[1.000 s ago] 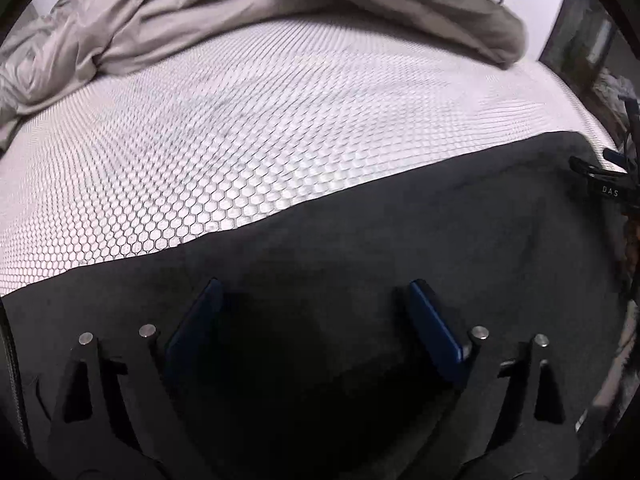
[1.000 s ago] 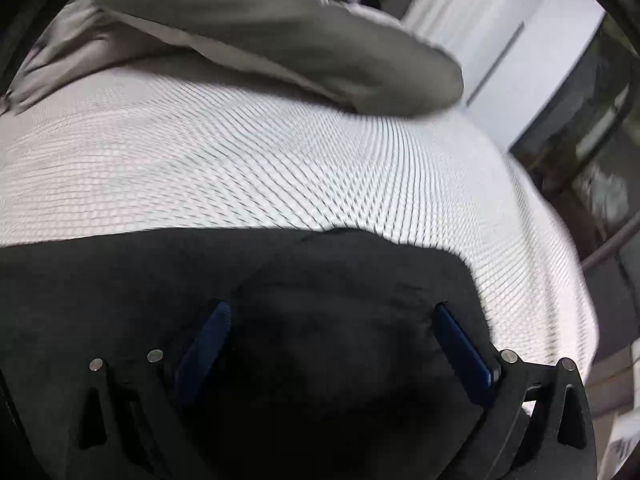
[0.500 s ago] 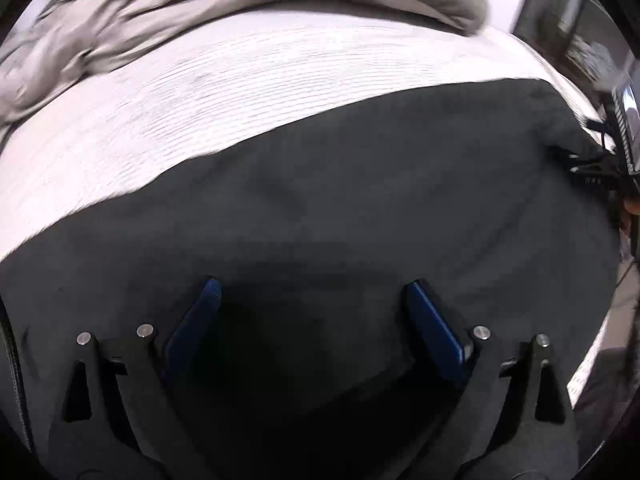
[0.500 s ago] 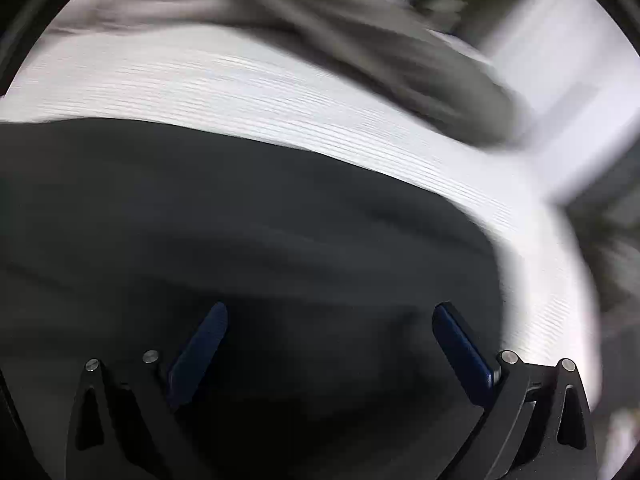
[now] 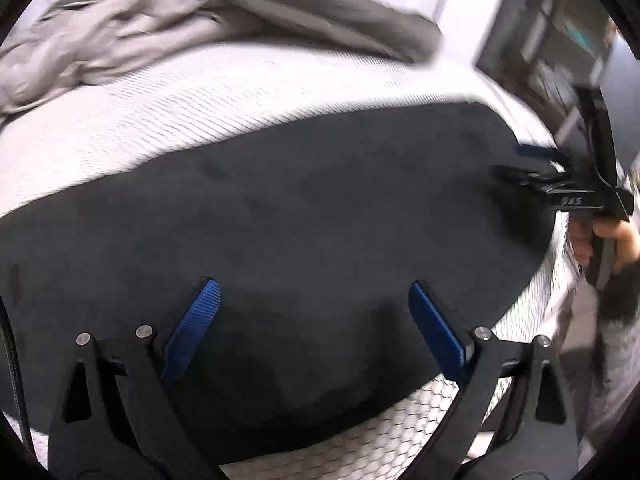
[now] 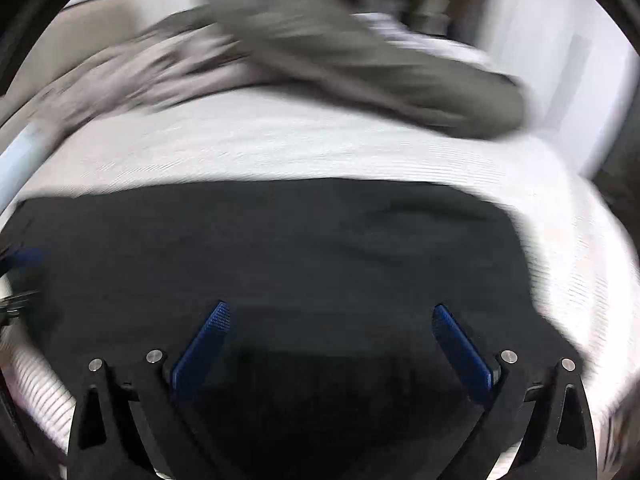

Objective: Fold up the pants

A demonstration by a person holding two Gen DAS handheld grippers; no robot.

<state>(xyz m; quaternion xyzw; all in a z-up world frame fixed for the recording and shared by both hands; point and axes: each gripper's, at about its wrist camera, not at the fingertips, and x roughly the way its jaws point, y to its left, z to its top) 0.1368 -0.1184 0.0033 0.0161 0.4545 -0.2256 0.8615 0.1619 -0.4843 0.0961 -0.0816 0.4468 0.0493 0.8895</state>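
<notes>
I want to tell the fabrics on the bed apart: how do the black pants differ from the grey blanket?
The black pants lie flat and smooth near the grippers; the grey blanket is bunched and wrinkled at the far side. The pants are much darker than the blanket. Both rest on the white mattress, apart from each other.

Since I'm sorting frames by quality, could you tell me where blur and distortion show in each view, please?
Left wrist view: fisheye bends the mattress; the grey blanket and right gripper smear, while the black pants near the left gripper read clearer. Right wrist view: heavier motion blur, streaking the blanket and the pants' edges.
</notes>
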